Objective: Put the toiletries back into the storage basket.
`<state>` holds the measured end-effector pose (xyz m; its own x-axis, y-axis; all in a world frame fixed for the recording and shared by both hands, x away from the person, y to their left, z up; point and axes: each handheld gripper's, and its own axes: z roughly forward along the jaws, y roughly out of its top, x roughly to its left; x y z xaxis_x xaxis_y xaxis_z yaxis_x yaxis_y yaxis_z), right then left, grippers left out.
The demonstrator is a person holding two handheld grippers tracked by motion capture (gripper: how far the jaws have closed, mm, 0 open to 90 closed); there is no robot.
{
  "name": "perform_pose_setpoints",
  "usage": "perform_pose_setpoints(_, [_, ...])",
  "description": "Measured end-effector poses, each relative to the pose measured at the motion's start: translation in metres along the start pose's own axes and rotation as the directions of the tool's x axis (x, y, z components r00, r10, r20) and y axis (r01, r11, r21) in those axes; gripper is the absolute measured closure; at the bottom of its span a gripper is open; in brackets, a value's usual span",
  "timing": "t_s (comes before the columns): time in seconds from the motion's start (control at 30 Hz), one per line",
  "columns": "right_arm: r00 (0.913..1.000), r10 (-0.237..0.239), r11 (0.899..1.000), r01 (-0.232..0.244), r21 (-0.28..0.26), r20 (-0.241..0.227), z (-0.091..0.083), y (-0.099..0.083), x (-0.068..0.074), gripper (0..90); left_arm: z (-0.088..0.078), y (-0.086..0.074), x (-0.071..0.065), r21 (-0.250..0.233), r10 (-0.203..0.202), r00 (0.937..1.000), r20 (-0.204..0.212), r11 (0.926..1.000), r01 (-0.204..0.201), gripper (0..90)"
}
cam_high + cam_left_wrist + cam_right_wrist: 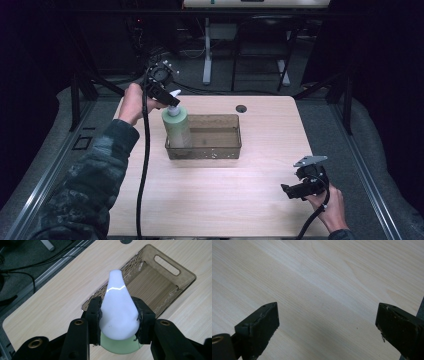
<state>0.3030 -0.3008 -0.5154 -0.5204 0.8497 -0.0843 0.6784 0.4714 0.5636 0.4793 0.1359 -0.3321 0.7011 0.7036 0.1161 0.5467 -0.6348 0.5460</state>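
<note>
left hand-held gripper (119, 317): clamps white pump head of green bottle (177, 127), bottle at left end of bin (220, 150) | right hand-held gripper (327, 325): jaws apart, empty, over near-right surface (225, 200)

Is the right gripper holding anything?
No, the right gripper has its jaws wide apart over the bare table, nothing between them.

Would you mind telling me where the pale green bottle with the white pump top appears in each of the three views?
High view: the pale green bottle with the white pump top stands upright at the left end of the clear brown plastic bin, left of centre.
Left gripper view: bottom centre, its white top clamped between the jaws.
Right gripper view: not in it.
Shared landmark: the light wooden table.
</note>
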Motion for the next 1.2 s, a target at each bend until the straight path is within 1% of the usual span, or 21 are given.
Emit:
perform_pose_setpoints(0.13, [1.0, -0.002, 1.0, 0.002, 0.0, 0.001, 0.0, 0.0, 0.0, 4.7, -0.001, -0.002, 0.001, 0.001, -0.003, 1.0, 0.0, 1.0, 0.003, 63.0])
perform_pose_setpoints(0.37, [1.0, 0.0, 1.0, 0.0, -0.001, 0.0, 0.0, 0.0, 0.0, 4.7, 0.001, -0.003, 0.0, 0.017, -0.001, 1.0, 0.007, 0.9998, 0.001, 62.9])
perform_pose_setpoints(0.43, [1.0, 0.001, 1.0, -0.001, -0.001, -0.001, 0.0, 0.0, 0.0, 4.7, 0.002, -0.002, -0.001, 0.035, 0.005, 0.9999, 0.012, 0.9994, -0.006, 62.9])
perform_pose_setpoints(0.53, [1.0, 0.0, 1.0, 0.0, -0.002, 0.0, 0.0, 0.0, 0.0, 4.7, 0.003, -0.002, -0.002, 0.042, 0.01, 0.9999, 0.013, 0.999, -0.011, 62.9])
perform_pose_setpoints(0.63, [1.0, 0.001, 1.0, -0.001, -0.002, 0.001, 0.0, 0.0, -0.001, 4.7, 0.004, -0.002, -0.002, 0.047, 0.013, 0.9997, 0.02, 0.9988, -0.014, 62.9])
perform_pose_setpoints(0.67, [1.0, 0.003, 1.0, -0.003, -0.004, 0.0, 0.0, 0.0, -0.001, 4.7, 0.004, -0.002, -0.002, 0.049, 0.012, 0.9995, 0.029, 0.9987, -0.013, 62.8])
perform_pose_setpoints(0.73, [1.0, 0.002, 1.0, -0.002, -0.003, 0.001, -0.001, 0.0, -0.001, 4.7, 0.004, -0.001, -0.003, 0.058, 0.023, 0.9991, 0.034, 0.998, -0.025, 62.7])
perform_pose_setpoints(0.77, [1.0, 0.002, 1.0, -0.002, -0.003, 0.001, -0.001, 0.0, -0.001, 4.7, 0.004, -0.001, -0.003, 0.058, 0.023, 0.9991, 0.034, 0.998, -0.025, 62.7])
perform_pose_setpoints(0.8, [1.0, 0.004, 1.0, -0.004, -0.007, -0.002, -0.001, 0.0, -0.001, 4.7, 0.005, -0.002, -0.004, 0.05, 0.012, 0.9987, 0.049, 0.9987, -0.014, 62.6])
perform_pose_setpoints(0.93, [1.0, -0.001, 1.0, 0.001, -0.006, 0.002, -0.001, 0.0, -0.001, 4.7, 0.005, -0.002, -0.004, 0.041, 0.002, 0.9986, 0.054, 0.9992, -0.004, 62.0])
perform_pose_setpoints(0.97, [1.0, -0.002, 1.0, 0.002, -0.008, 0.002, -0.002, 0.0, -0.001, 4.7, 0.004, -0.004, -0.002, 0.032, -0.013, 0.9975, 0.07, 0.9994, 0.011, 60.3])
perform_pose_setpoints(1.0, [1.0, -0.002, 1.0, 0.002, -0.008, 0.002, -0.002, 0.0, -0.001, 4.7, 0.005, -0.004, -0.002, 0.031, -0.016, 0.9972, 0.073, 0.9994, 0.013, 58.6])
perform_pose_setpoints(1.03, [1.0, -0.002, 1.0, 0.002, -0.008, 0.002, -0.002, 0.0, -0.001, 4.7, 0.005, -0.004, -0.002, 0.031, -0.016, 0.9972, 0.073, 0.9994, 0.013, 55.3])
perform_pose_setpoints(1.07, [1.0, -0.001, 1.0, 0.001, -0.01, 0.005, -0.002, 0.0, -0.001, 4.8, 0.006, -0.006, -0.003, 0.033, -0.022, 0.9977, 0.064, 0.9993, 0.019, 50.4])
perform_pose_setpoints(1.13, [1.0, 0.0, 1.0, 0.0, -0.011, 0.005, -0.002, 0.0, -0.001, 4.8, 0.006, -0.007, -0.003, 0.033, -0.024, 0.9972, 0.07, 0.9992, 0.022, 42.2])
perform_pose_setpoints(1.17, [1.0, 0.0, 1.0, 0.0, -0.011, 0.005, -0.002, 0.0, -0.001, 4.8, 0.006, -0.008, -0.004, 0.031, -0.026, 0.9972, 0.07, 0.9992, 0.024, 42.2])
perform_pose_setpoints(1.2, [1.0, 0.003, 1.0, -0.003, -0.011, 0.006, -0.003, 0.0, -0.001, 4.7, 0.006, -0.011, -0.004, 0.022, -0.031, 0.9972, 0.068, 0.9993, 0.029, 32.0])
